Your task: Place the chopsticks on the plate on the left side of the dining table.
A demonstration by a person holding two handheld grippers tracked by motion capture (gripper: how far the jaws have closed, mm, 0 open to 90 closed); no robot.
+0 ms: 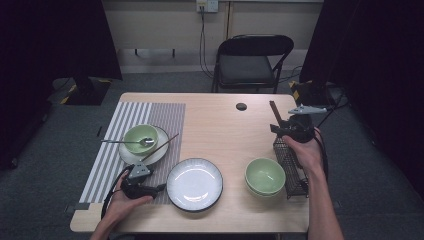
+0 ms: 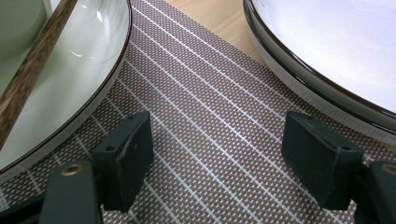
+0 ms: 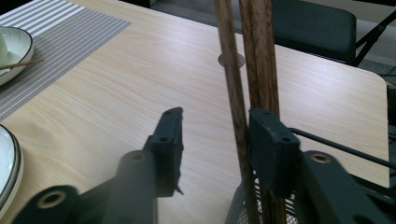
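Note:
Several brown wooden chopsticks (image 1: 275, 112) stand upright in a black wire basket (image 1: 292, 165) at the table's right edge. My right gripper (image 1: 276, 129) is at them. In the right gripper view the chopsticks (image 3: 257, 56) rise between its jaws, close against the right one, while the left jaw stands apart from them; the gripper (image 3: 219, 135) is open. My left gripper (image 1: 160, 187) rests low on the striped placemat (image 2: 205, 93), open with nothing between its jaws (image 2: 217, 158). It lies between a white plate (image 2: 79, 60) carrying one chopstick (image 2: 32, 74) and a second white plate (image 2: 327, 46).
A green bowl (image 1: 140, 138) holding a spoon (image 1: 125, 142) sits on the left plate. Another green bowl (image 1: 265, 176) stands beside the basket, and the dark-rimmed white plate (image 1: 194, 183) sits at front centre. A folding chair (image 1: 250, 60) stands behind the table.

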